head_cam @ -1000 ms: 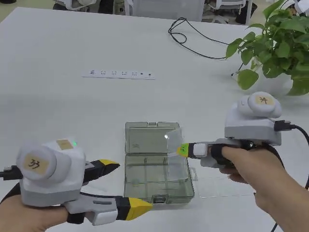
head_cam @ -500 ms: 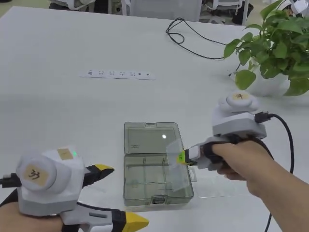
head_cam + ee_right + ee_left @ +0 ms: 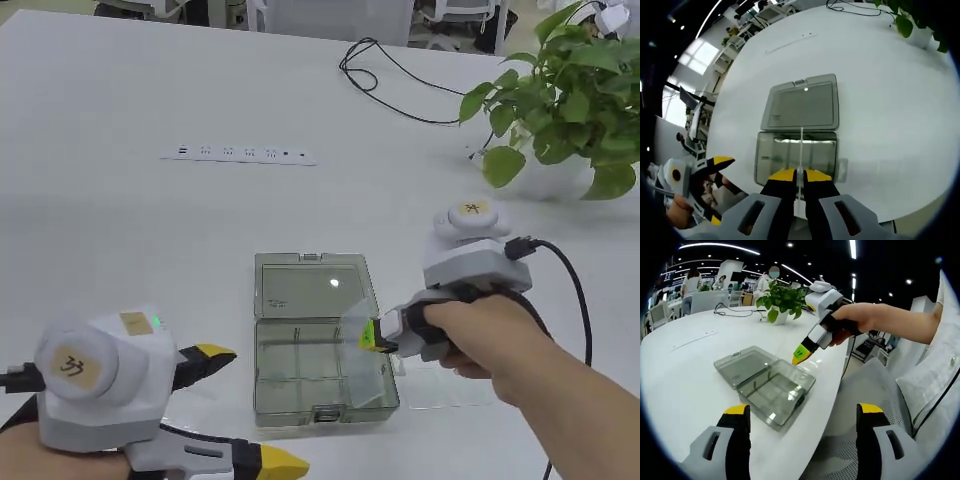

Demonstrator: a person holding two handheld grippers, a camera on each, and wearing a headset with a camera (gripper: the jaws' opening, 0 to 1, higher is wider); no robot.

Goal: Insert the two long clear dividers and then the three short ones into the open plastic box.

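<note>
Item: open plastic box (image 3: 268, 385), smoke-tinted, at the near edge of the desk (image 3: 120, 230), lid folded flat behind the base. Contents: thin partition lines already cross the base, so some dividers appear seated. How many, and whether both long ones are among them, cannot be told. In hand: one clear divider (image 3: 368, 375), held upright and slightly tilted over the right part of the base, its lower edge at or inside the box. The right gripper view shows it edge-on, running from front wall to hinge side. Right hand-held gripper (image 3: 368, 337): jaws pinched closed on the divider's upper edge. Left hand-held gripper (image 3: 803, 412): jaws spread wide, holding nothing, near the desk's front-left edge beside the box. Outstanding: seating of the held divider. A faint clear strip (image 3: 455, 392) lies flat on the desk just right of the box, probably stock awaiting insertion. Markings: "33" on a round tan sticker (image 3: 72, 366) on the left hand-held gripper. The sticker on the right one, its green jaw tag and the lid's moulded text are illegible. Also present: power strip (image 3: 238, 154), black cable (image 3: 400, 85), potted plant (image 3: 560, 90) at the far right corner.
</note>
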